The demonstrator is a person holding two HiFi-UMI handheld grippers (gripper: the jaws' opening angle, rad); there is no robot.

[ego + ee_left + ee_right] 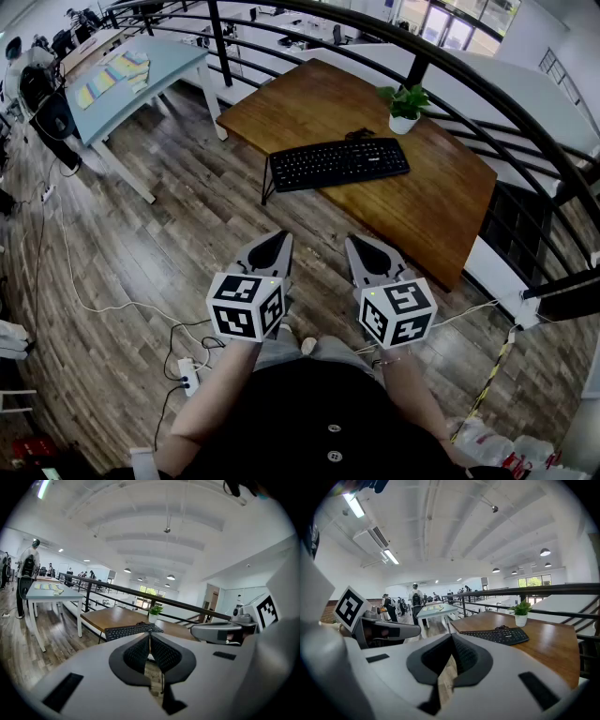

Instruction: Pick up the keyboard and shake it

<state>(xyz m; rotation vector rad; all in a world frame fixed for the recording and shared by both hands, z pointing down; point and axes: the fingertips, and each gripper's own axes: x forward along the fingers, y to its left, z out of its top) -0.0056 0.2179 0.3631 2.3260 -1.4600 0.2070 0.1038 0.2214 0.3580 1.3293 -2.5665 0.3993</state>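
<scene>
While left tongs (278,241) and right tongs (357,245) hover, keyboard (339,163) lies ahead.

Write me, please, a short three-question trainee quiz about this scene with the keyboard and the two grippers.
1. True or false: the keyboard lies on the wooden table, with neither gripper touching it.
2. What stands on that table near the keyboard's right end? A) potted plant B) mug C) lamp
3. Fill in: the jaws of the left gripper and the right gripper are ___, with nothing between them.
Key: 1 true; 2 A; 3 shut.
</scene>
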